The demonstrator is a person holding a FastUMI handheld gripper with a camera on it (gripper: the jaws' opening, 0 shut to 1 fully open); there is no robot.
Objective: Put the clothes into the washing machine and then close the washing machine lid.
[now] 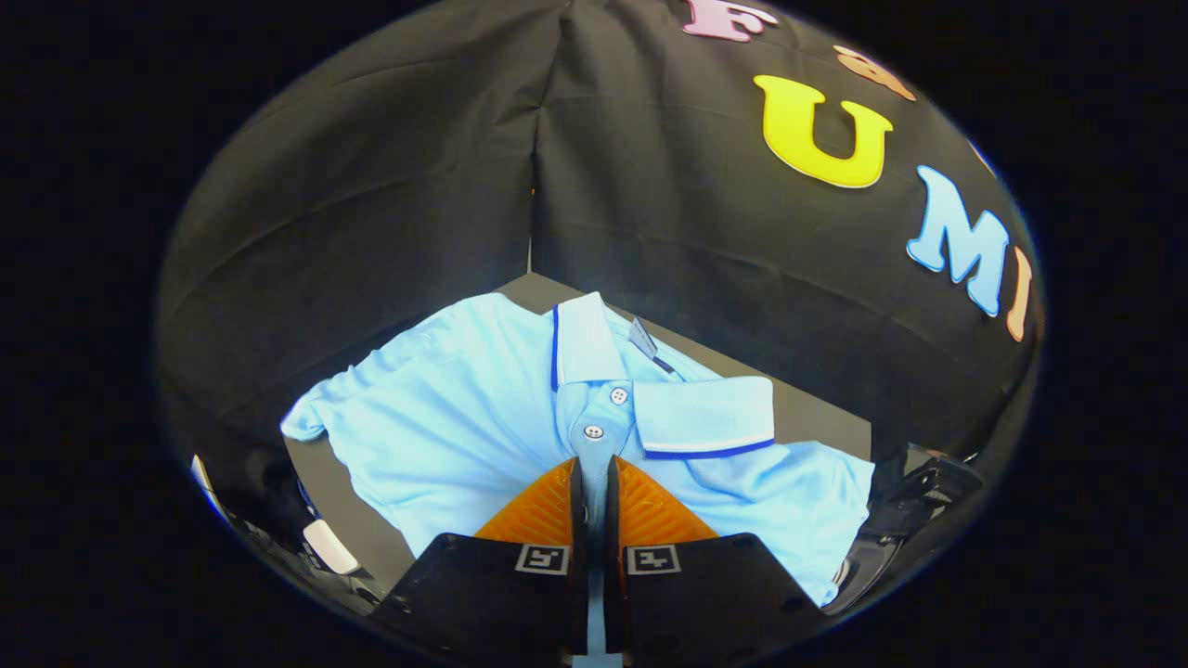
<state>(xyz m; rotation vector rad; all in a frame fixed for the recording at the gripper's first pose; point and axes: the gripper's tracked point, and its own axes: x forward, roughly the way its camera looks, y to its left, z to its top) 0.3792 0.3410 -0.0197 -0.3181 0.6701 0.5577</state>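
**Gripper clamped on polo shirt placket**

The gripper point(594, 464) has its two fingers point(548, 510) drawn nearly together, pinching a fold of the light blue polo shirt point(436, 417) at the button placket, just below the lower button point(594, 431). The shirt lies spread on a dark table point(807, 408). Its collar point(705, 417), trimmed in dark blue, sits just beyond the fingertips. Black cloth booth walls point(390, 186) rise behind.
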